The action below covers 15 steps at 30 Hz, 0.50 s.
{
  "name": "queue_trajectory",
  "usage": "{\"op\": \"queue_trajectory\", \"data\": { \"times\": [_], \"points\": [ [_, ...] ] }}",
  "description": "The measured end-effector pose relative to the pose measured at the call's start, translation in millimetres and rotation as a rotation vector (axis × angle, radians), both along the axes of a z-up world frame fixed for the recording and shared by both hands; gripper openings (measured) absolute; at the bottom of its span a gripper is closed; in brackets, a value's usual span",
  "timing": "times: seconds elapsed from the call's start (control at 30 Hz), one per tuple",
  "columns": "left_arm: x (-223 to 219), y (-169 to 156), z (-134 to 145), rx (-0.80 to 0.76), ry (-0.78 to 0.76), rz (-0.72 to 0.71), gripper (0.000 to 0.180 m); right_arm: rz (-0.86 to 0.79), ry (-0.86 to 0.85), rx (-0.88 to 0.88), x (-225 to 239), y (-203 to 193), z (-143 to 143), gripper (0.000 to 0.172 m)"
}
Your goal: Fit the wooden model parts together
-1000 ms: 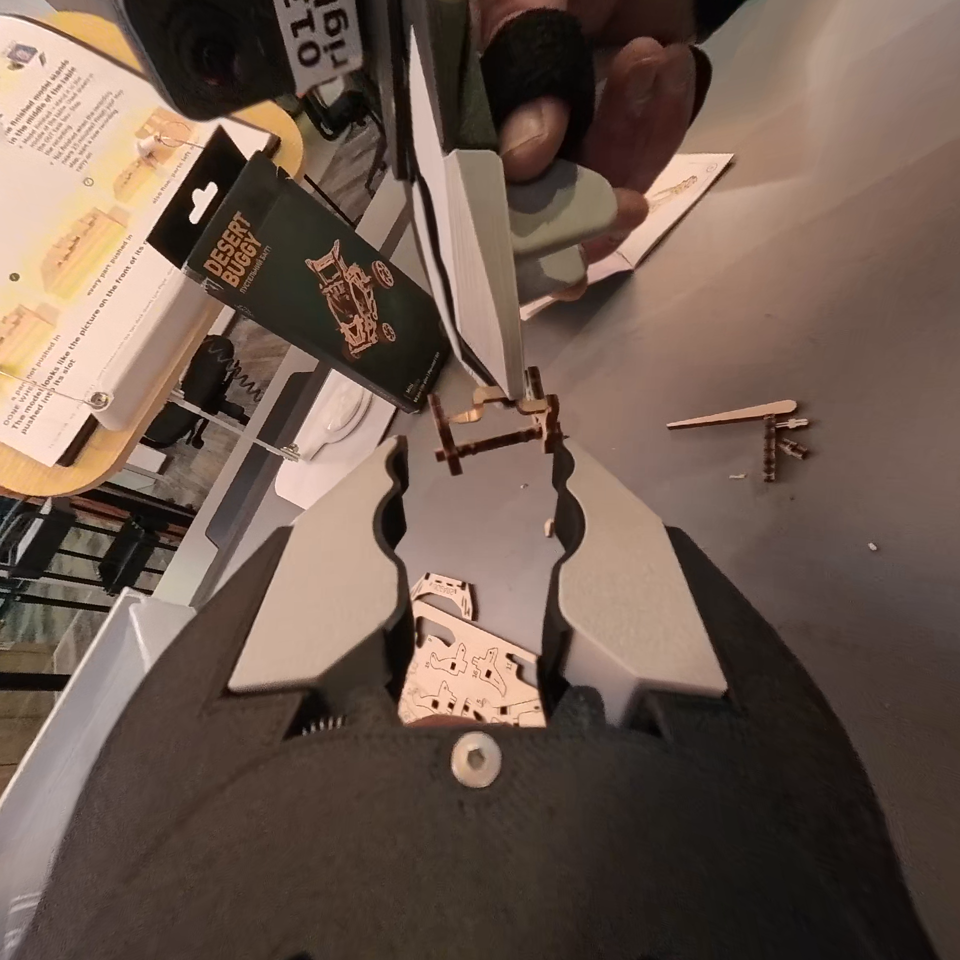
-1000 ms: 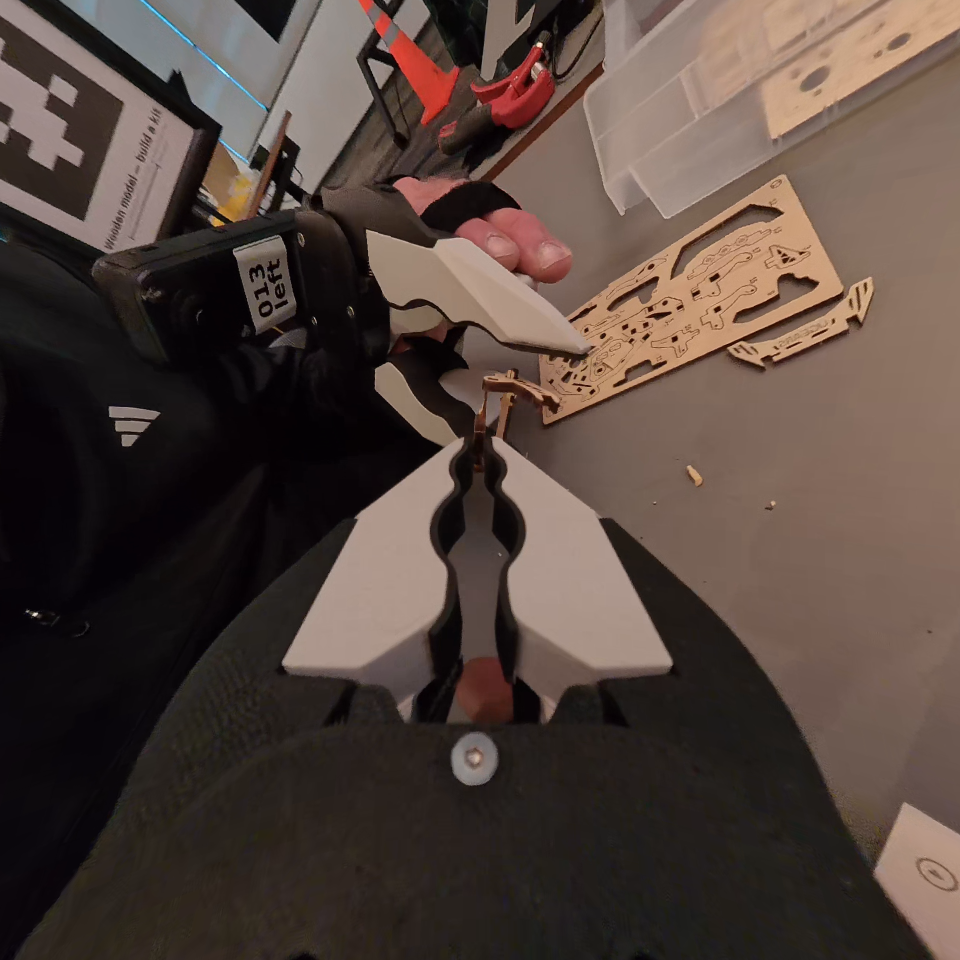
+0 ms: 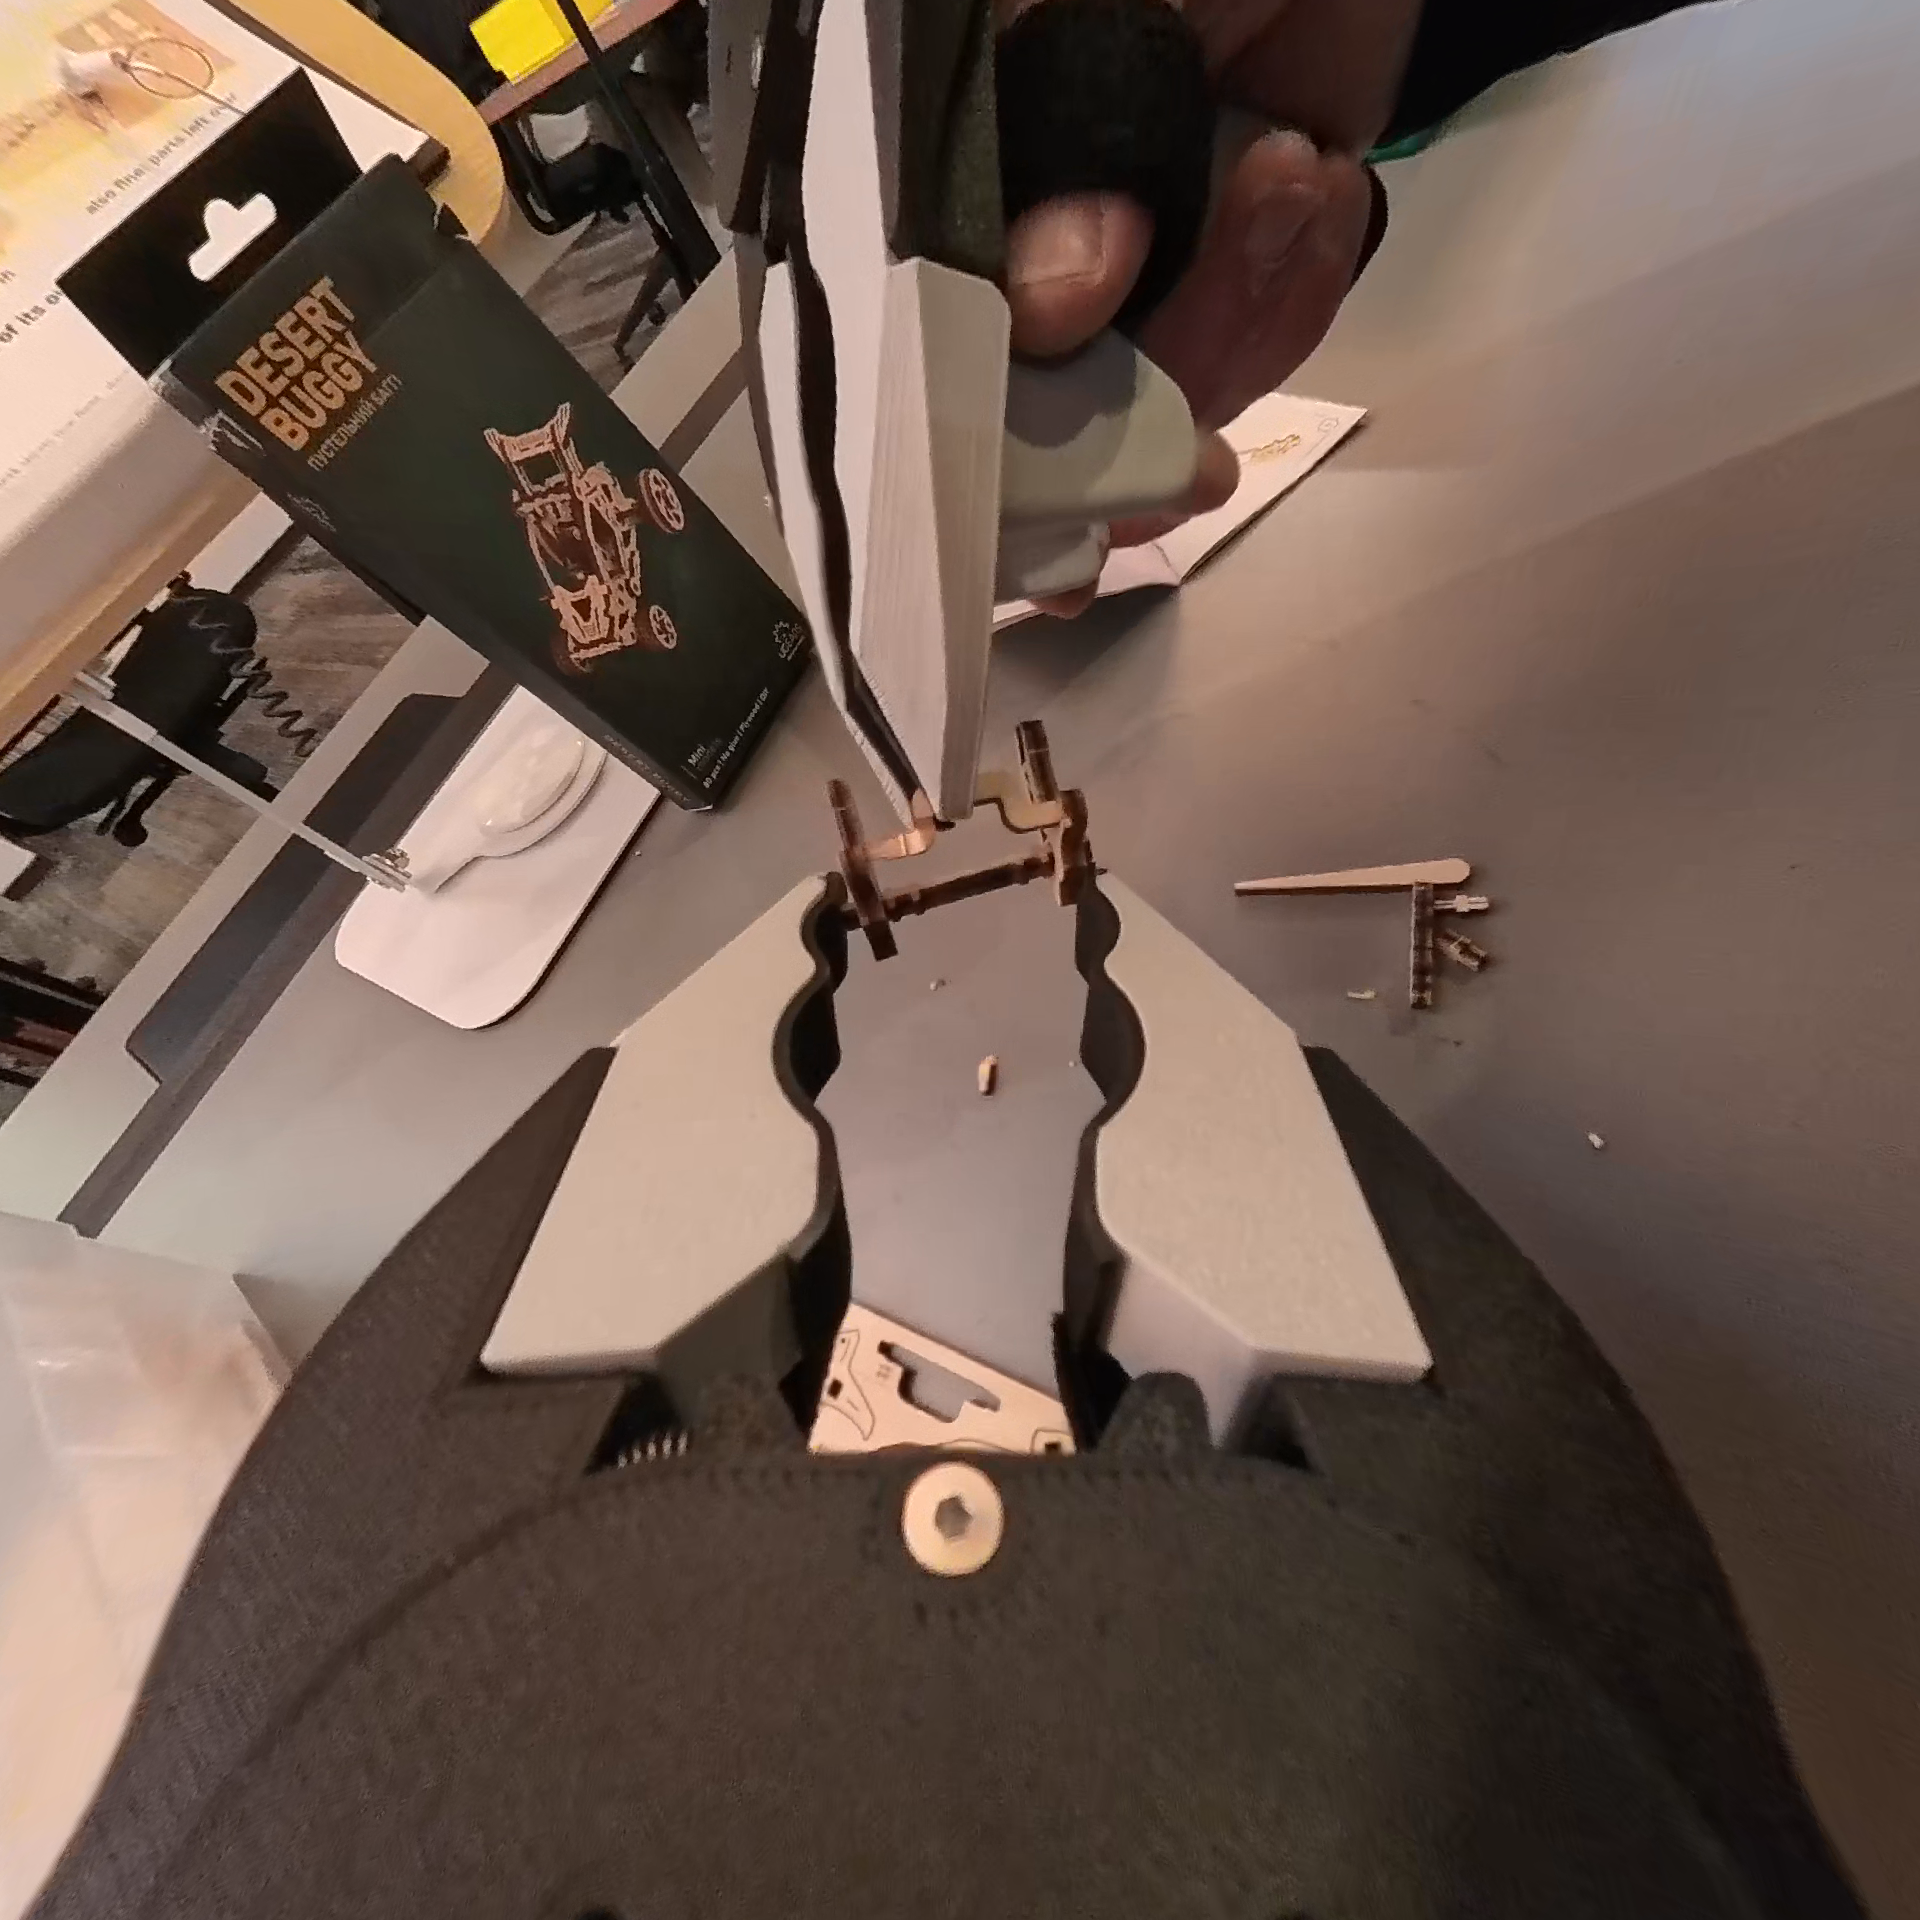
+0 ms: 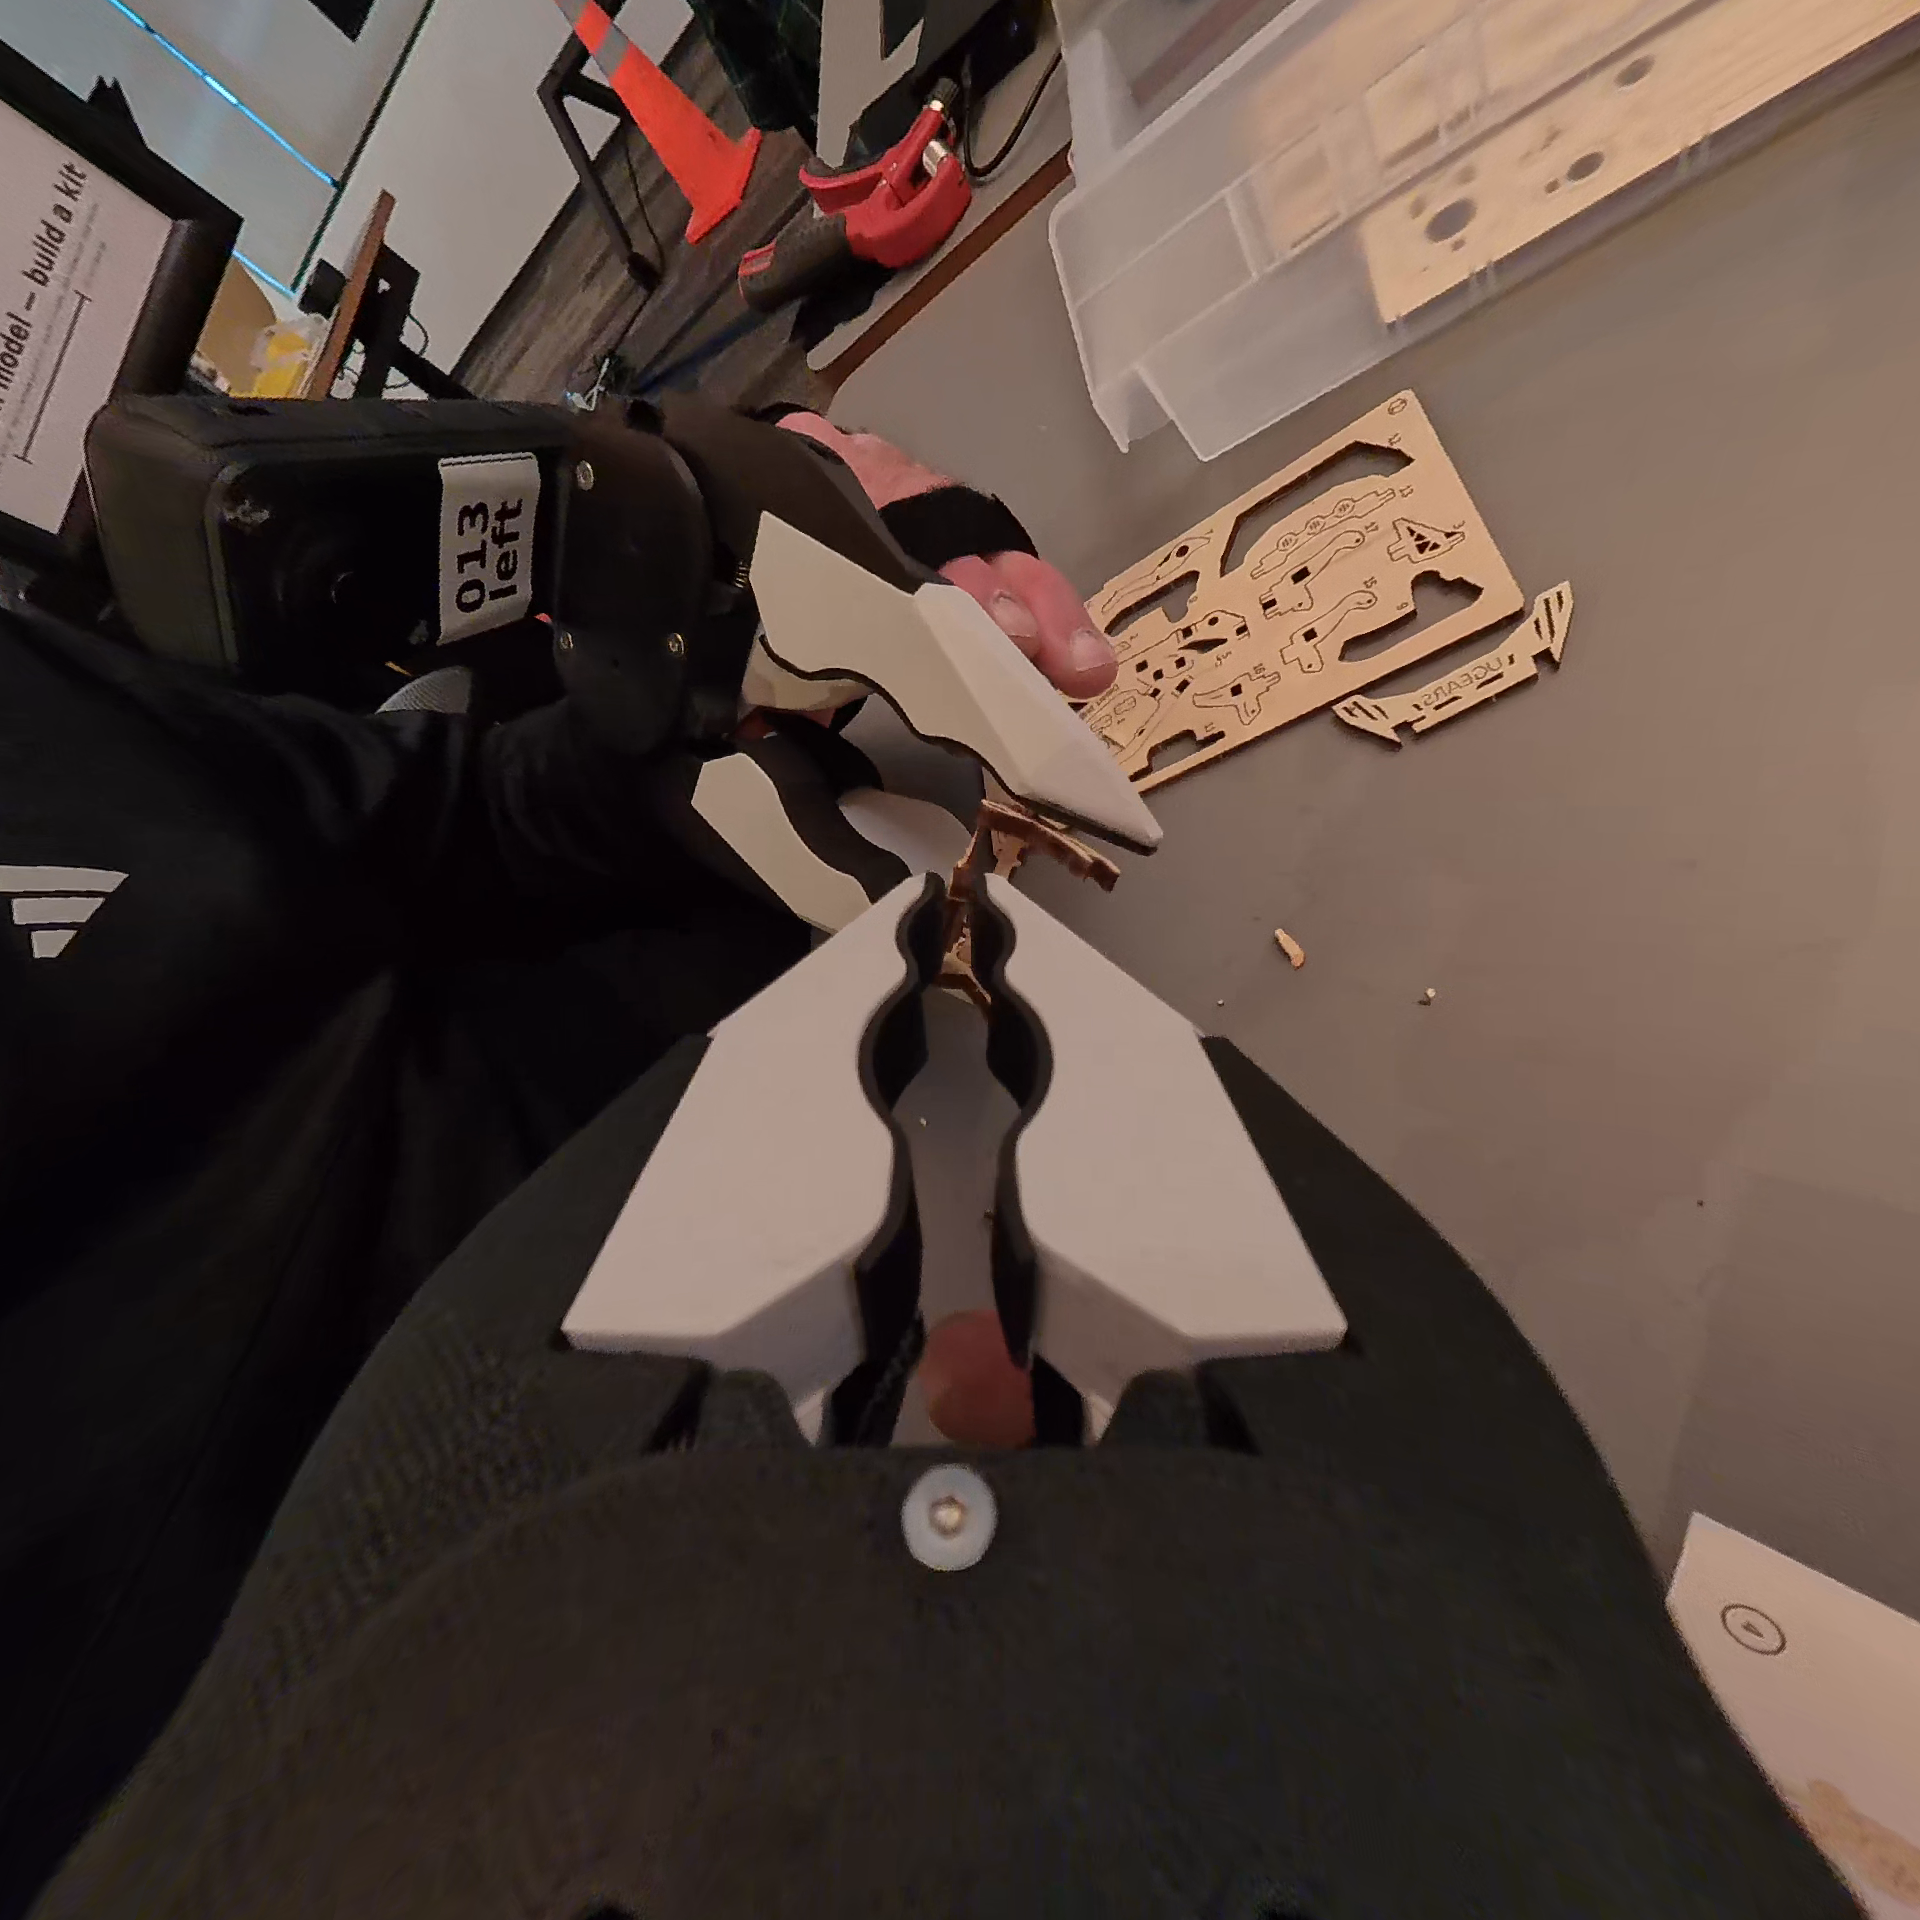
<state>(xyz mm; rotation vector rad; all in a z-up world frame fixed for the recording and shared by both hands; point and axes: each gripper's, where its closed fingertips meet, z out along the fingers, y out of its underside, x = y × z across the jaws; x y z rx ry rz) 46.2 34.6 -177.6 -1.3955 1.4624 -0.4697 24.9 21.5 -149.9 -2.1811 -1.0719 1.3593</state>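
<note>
At frame centre we steady the wooden assembly [image 3: 961, 883] between the left gripper's [image 3: 961, 899] half-spread fingers; the right gripper [image 4: 961, 896], fingers pinched on its thin plate, should press straight.

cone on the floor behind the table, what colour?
Orange cone with a grey and orange striped band near its top; right wrist view shows it.

Each camera rode behind its own fingers, low and close over the grey table [image 3: 1558, 675]. Both views shared the small wooden assembly [image 3: 961, 883] at twelve o'clock [image 4: 1023, 847], apparently seen from nearly opposite sides.
</note>
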Motion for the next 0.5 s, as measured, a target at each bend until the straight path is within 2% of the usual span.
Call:
{"op": "queue_trajectory", "data": {
  "times": [0.5],
  "points": [
    [2.5,1.9,-5.5,-0.009,0.002,0.017,0.042,-0.010,-0.056,-0.027,3.1,1.5,-6.3,0.002]
  ]
}}
